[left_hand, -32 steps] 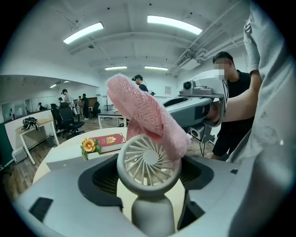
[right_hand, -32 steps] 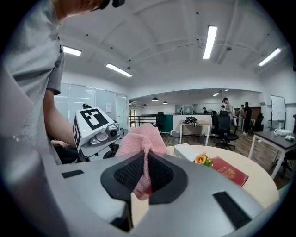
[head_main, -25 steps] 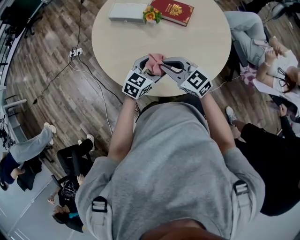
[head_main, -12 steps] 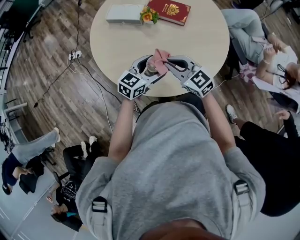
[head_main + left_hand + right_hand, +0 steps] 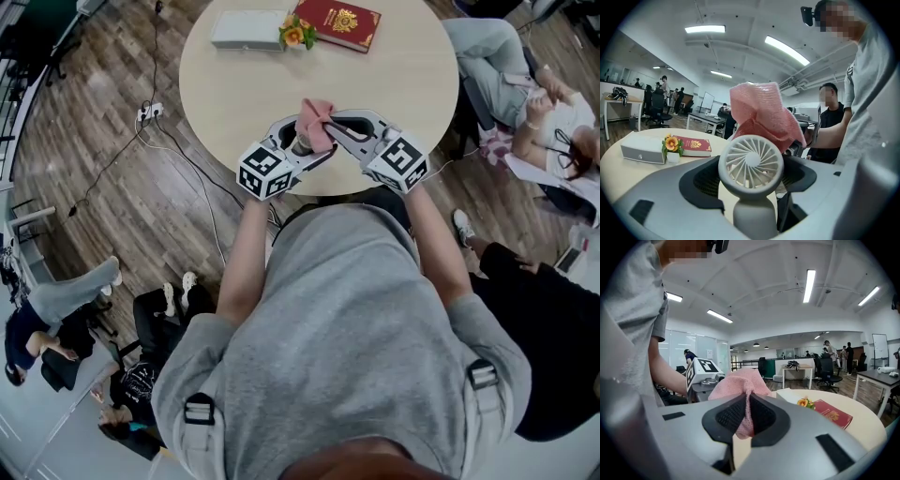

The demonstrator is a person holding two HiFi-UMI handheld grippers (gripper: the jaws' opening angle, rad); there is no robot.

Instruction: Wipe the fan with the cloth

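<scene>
A small fan (image 5: 750, 163) of off-white plastic, w/ a round head, radial slatted grille and thick stem, is clamped between the dark ribbed pads of the left gripper (image 5: 751, 180). A pink cloth (image 5: 740, 383), nubbly in weave and bunched into soft folds, is pinched tight in the right gripper (image 5: 746, 416), whose jaws are pressed onto it. The cloth is laid over the top & upper right of the fan head, apparently touching its rim; the contact is partly hidden. Both are held above the near edge of the round, pale, smooth tabletop (image 5: 394, 84). At the far edge, a red book (image 5: 343, 22) w/ a gold emblem, a flat white rectangular box (image 5: 246, 28) and a small orange flower (image 5: 297, 32) between them are seen.
</scene>
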